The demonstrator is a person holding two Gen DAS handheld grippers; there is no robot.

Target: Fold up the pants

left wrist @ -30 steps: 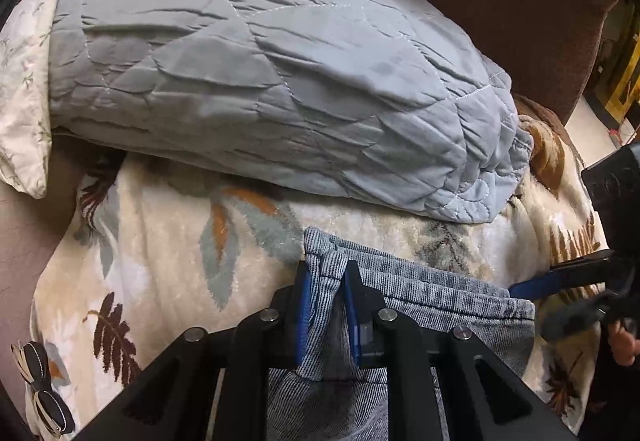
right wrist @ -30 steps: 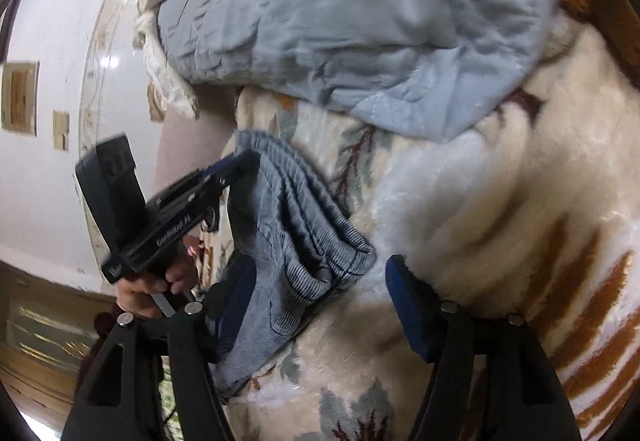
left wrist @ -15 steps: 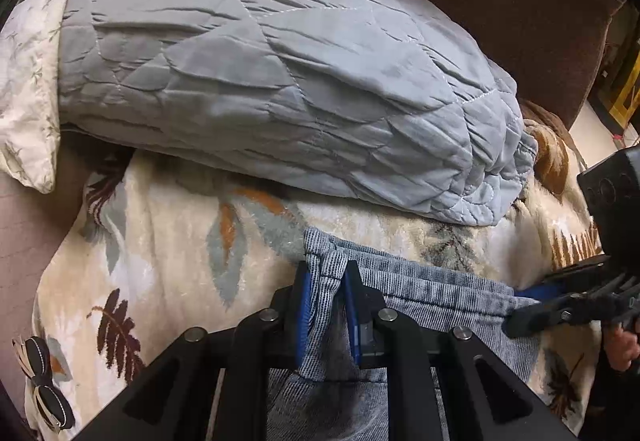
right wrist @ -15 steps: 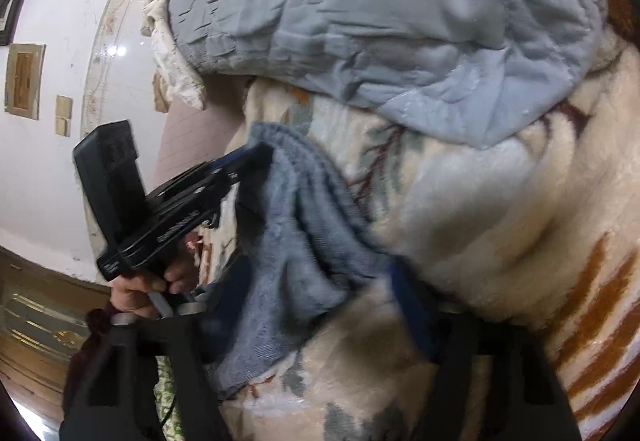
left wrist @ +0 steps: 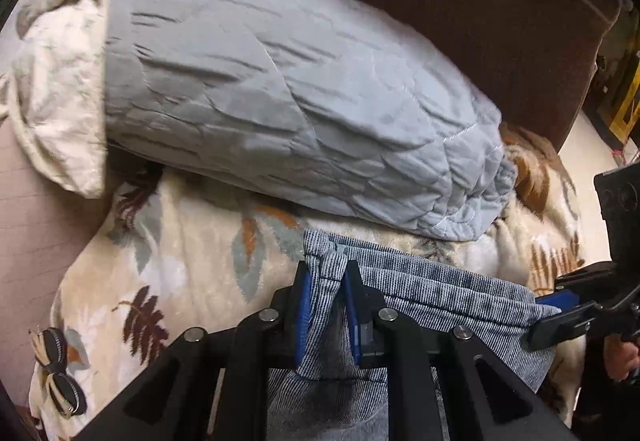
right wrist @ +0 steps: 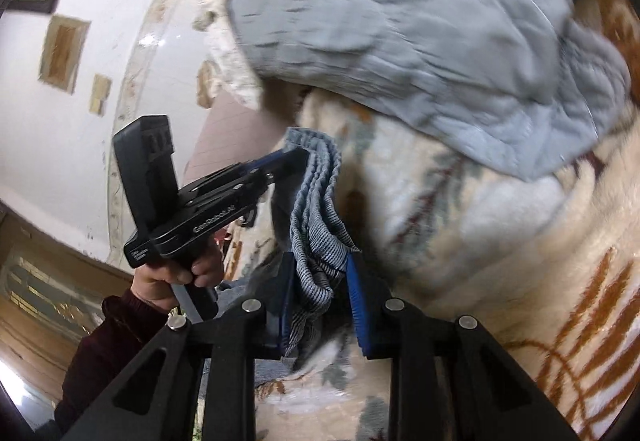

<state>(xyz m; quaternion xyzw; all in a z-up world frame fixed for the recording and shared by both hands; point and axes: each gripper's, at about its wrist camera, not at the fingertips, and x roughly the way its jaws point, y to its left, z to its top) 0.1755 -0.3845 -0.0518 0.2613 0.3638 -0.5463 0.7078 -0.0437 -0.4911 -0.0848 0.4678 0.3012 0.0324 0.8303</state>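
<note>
While the left gripper (left wrist: 325, 283) stays clamped on one end of the pants (left wrist: 432, 293) waistband, its blue pads nearly together with gray ribbed cloth bunched between them, the right gripper (right wrist: 320, 283) has just been closing and now pinches the other end of the same band. The waistband stretches crosswise between the two tools, folded in layers, and the rest of the pants hangs down below. A hand (right wrist: 176, 277) in a dark red sleeve (right wrist: 108, 337) grips the left tool's handle. Under the pants lies a cream leaf-patterned blanket (left wrist: 172, 265), and just beyond it a rumpled gray quilt (left wrist: 280, 101) heaps against what looks like a brown headboard (left wrist: 460, 13), though blur makes that uncertain.
</note>
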